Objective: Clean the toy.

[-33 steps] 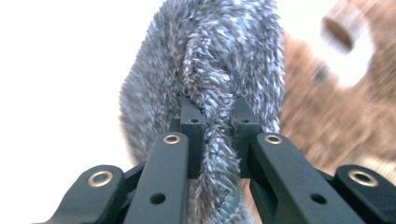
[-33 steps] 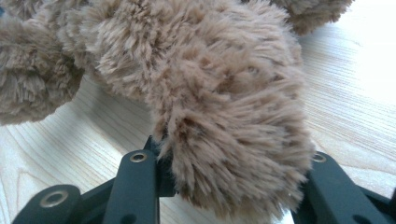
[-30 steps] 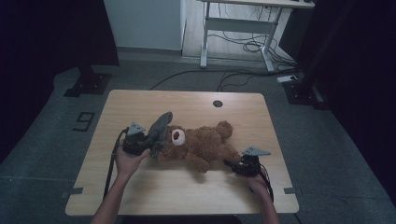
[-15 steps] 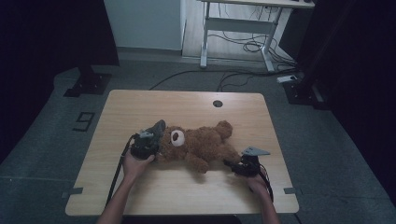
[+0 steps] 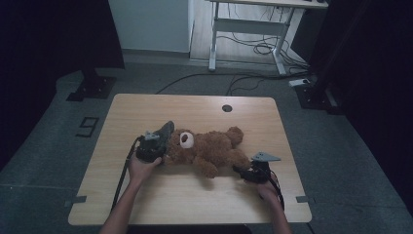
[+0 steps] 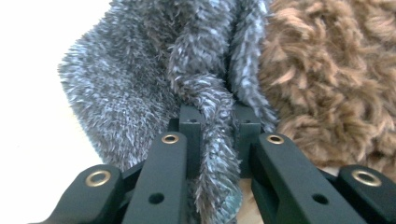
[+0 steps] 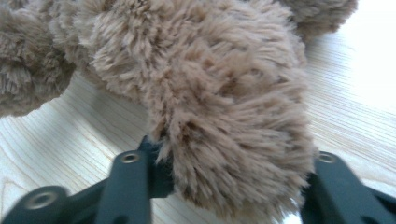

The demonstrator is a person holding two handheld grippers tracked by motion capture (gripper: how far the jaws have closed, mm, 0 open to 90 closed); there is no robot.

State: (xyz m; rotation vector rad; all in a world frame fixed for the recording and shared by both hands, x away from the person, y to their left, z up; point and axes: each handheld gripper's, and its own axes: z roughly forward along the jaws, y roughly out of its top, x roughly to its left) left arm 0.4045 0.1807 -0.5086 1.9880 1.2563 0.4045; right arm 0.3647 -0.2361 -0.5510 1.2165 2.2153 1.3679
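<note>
Currently, step: dressing the teddy bear lying on the worktop.
Left gripper: clamped on grey fuzzy cloth beside its head.
Right gripper: jaws just widened around its leg, whether pads press I cannot tell.
Next: I judge, draw cloth over head.

A shaggy brown plush teddy bear with a pale muzzle lies stretched flat across the middle of the light wooden counter, head to the left. A fuzzy grey knitted cloth piece rests against its head, partly lifted off the counter.
</note>
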